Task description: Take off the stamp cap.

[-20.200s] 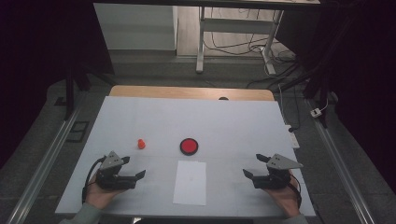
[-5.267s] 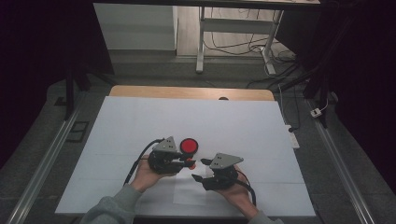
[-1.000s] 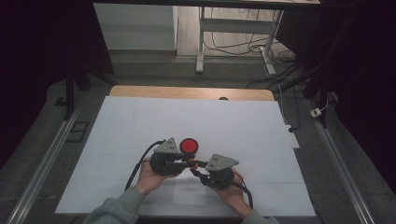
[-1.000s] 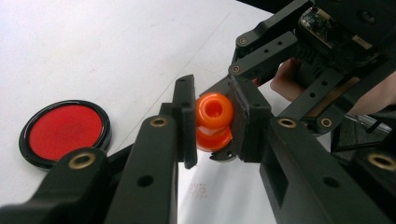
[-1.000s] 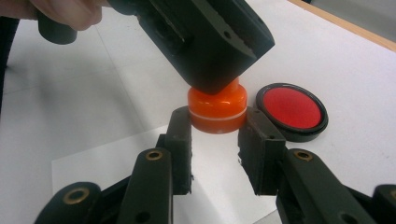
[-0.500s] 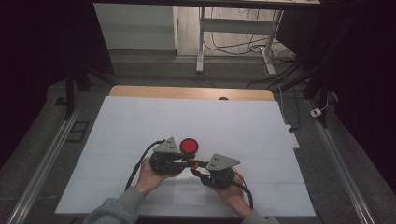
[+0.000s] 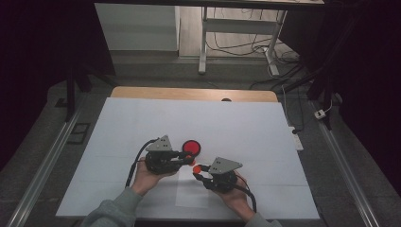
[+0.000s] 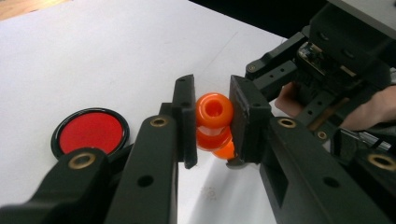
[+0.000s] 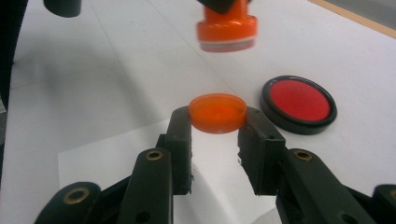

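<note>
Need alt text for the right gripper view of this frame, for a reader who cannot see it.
The right claw is shut on a shallow orange cap, held above a white sheet of paper. Ahead, the orange stamp body hangs from the top edge, and a red ink pad in a black rim lies at right on the white table.

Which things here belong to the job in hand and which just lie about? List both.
In the job:
- orange stamp, in the left gripper
- orange cap, in the right gripper
- white paper sheet

Lying about:
- red ink pad
- table
</note>
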The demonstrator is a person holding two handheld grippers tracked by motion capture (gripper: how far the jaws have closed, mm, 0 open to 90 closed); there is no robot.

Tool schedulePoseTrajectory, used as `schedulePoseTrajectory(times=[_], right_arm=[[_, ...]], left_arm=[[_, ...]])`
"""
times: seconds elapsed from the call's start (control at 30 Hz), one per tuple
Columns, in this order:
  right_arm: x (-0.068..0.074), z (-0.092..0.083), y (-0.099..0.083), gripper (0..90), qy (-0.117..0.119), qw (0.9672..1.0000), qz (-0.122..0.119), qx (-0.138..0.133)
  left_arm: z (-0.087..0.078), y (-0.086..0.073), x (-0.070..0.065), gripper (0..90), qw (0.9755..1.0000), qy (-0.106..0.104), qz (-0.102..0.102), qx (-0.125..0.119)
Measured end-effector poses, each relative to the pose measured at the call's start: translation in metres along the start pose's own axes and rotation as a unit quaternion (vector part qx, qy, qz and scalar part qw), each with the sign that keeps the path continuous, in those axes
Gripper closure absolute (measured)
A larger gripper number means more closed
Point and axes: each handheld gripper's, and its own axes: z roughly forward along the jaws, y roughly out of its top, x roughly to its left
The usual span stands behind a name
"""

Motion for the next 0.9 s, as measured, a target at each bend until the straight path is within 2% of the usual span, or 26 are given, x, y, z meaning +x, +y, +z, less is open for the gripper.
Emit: schedulePoseTrajectory(times=[0.17,0.3,0.5,0.9], right_arm=[[-0.003,-0.002,-0.002,65.1,0.000,1.0000,0.005,-0.005],[-0.005,-0.006,-0.003,65.0,-0.004,0.9999,0.007,-0.011],[-0.009,-0.013,-0.006,64.9,-0.016,0.9997,0.011,-0.015],[-0.015,-0.023,-0.012,64.8,-0.031,0.9992,0.016,-0.020]], left_arm=[[-0.003,0.000,0.003,72.8,0.9999,-0.006,-0.008,-0.003],[-0.001,-0.001,0.003,72.7,0.9999,-0.011,-0.008,0.004],[0.000,-0.001,0.001,72.6,0.9999,-0.005,0.001,0.012],[-0.003,-0.002,0.004,72.6,0.9999,0.006,-0.006,0.013]])
